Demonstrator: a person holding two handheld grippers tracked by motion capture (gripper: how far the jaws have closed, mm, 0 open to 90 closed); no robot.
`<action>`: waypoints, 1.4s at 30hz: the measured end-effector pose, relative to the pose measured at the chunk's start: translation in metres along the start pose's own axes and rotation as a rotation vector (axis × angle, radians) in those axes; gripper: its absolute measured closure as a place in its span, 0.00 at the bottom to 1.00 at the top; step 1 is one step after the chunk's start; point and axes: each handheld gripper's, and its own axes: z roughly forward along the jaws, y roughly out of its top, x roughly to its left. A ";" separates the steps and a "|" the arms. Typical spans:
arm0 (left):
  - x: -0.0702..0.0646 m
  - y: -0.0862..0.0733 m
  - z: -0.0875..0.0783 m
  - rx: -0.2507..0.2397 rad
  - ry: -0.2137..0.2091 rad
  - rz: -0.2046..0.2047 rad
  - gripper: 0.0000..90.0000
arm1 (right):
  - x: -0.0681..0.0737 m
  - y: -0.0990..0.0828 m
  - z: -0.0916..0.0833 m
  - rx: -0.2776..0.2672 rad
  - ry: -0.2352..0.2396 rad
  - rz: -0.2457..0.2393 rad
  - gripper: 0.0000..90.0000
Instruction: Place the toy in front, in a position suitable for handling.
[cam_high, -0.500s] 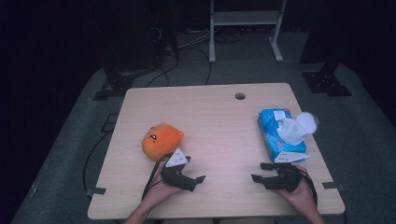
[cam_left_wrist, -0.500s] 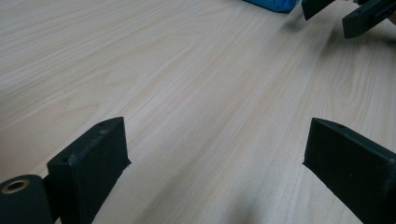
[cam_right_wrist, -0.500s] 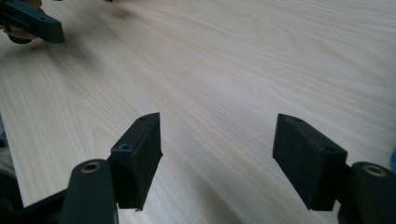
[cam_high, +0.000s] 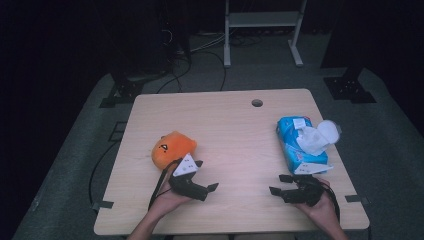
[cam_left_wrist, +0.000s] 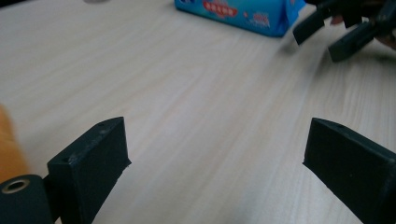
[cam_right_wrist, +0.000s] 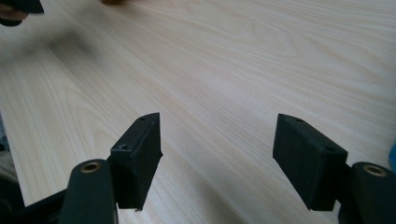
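Note:
An orange plush toy (cam_high: 171, 148) lies on the left part of the wooden table (cam_high: 230, 130). A blue pack of tissues (cam_high: 296, 147) with a white tissue (cam_high: 316, 137) sticking out lies at the right. My left gripper (cam_high: 206, 176) rests just in front of the plush, open, with bare wood between its jaws (cam_left_wrist: 215, 154). My right gripper (cam_high: 280, 184) sits near the front right, just in front of the pack, open and holding nothing (cam_right_wrist: 217, 140). The blue pack (cam_left_wrist: 238, 11) also shows far off in the left gripper view, with the right gripper's fingers (cam_left_wrist: 345, 43) beside it.
A round cable hole (cam_high: 257, 103) is in the table near its far edge. The orange plush (cam_left_wrist: 8, 144) edges into the left gripper view at the left. Cables and a metal stand (cam_high: 262, 30) lie on the dark floor behind the table.

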 end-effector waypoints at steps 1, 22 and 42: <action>0.003 0.003 -0.004 -0.008 0.010 -0.001 0.06 | 0.000 0.000 0.000 0.000 0.000 0.000 0.35; 0.085 0.008 -0.059 -0.107 0.293 -0.083 0.06 | -0.001 -0.001 -0.002 0.013 -0.020 -0.010 0.35; 0.097 -0.034 -0.042 -0.046 0.351 -0.128 0.09 | 0.004 0.000 -0.002 0.020 -0.016 -0.027 0.35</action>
